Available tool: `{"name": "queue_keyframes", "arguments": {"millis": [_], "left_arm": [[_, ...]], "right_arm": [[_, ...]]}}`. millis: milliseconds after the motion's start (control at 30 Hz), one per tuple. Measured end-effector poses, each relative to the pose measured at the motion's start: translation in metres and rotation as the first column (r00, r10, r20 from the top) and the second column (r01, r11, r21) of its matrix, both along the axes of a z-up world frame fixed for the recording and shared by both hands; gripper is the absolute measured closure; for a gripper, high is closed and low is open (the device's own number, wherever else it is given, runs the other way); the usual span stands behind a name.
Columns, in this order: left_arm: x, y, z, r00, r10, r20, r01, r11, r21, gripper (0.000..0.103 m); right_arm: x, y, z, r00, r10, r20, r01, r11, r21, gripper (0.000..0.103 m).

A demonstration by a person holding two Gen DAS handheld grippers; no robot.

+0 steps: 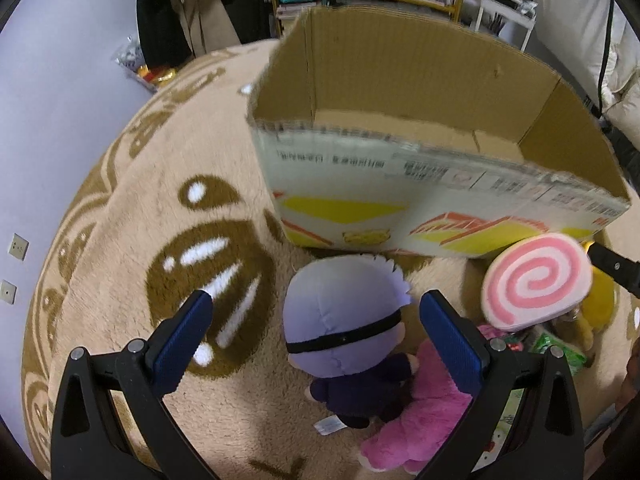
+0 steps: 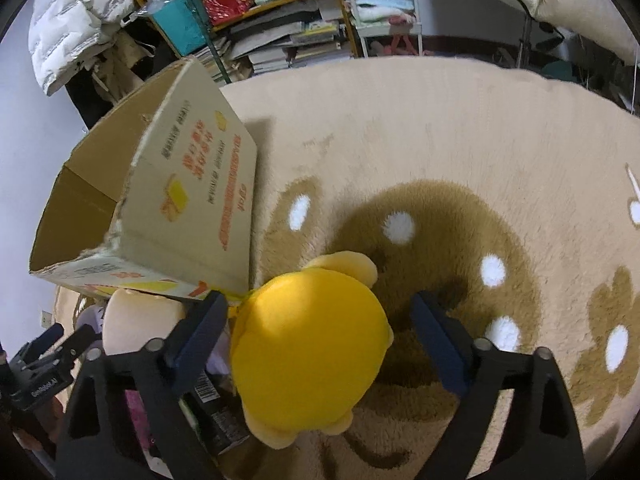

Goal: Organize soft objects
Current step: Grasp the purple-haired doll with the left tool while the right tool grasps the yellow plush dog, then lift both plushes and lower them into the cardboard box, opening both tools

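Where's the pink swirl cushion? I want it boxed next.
In the left wrist view, the pink swirl cushion sits right of the doll, against the cardboard box front, above the pink plush.

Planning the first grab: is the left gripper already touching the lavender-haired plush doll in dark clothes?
Apart. In the left wrist view, the left gripper stands open, and beige rug shows between each blue pad and the lavender-haired plush doll.

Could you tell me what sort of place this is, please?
Probably a lived-in room at home, maybe a bedroom: a plush patterned rug covers the floor, cluttered shelves hold books and bottles, and a white puffer jacket hangs nearby.
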State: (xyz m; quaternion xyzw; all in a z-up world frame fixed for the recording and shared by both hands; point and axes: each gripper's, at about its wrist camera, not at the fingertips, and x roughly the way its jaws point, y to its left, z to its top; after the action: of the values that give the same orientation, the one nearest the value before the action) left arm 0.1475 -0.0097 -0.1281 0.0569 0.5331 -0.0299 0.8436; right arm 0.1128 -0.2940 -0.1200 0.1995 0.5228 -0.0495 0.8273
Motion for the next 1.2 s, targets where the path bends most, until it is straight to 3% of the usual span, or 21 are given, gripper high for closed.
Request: {"name": "queue_keyframes", "arguments": {"millis": [333,467,600,667,933,1200], "left_arm": [[0.005,-0.009,-0.024,0.997,-0.008,-0.083,0.01,1.0,0.029,0.002],[0.004,-0.01,-0.031,0.992,-0.013,-0.123,0.015,1.0,0.019,0.016],[0.003,-0.009,-0.035,0.988,-0.011,-0.153,0.002,0.998,-0.059,0.035],[0.003,-0.009,-0.034,0.989,-0.006,-0.147,-0.003,0.998,-0.062,0.041],[-0.005,-0.004,-0.022,0.994,0.009,-0.107,-0.015,0.998,-0.057,0.045],[-0.031,-0.002,0.013,1.0,0.002,0.029,-0.001,1.0,-0.026,0.045]], "right_arm": [[0.009,0.007,-0.017,0.998,0.036,-0.053,-0.035,0.999,0.026,0.012],[0.01,0.011,-0.02,0.997,0.055,-0.059,-0.052,0.997,0.054,0.026],[0.01,0.014,-0.02,0.996,0.07,-0.056,-0.066,0.996,0.066,0.039],[0.011,0.015,-0.019,0.996,0.081,-0.05,-0.077,0.995,0.07,0.044],[-0.005,0.016,-0.004,0.996,0.085,0.002,-0.085,0.995,0.048,0.056],[-0.015,0.02,0.024,0.991,0.082,0.104,-0.082,0.997,0.002,0.059]]}}
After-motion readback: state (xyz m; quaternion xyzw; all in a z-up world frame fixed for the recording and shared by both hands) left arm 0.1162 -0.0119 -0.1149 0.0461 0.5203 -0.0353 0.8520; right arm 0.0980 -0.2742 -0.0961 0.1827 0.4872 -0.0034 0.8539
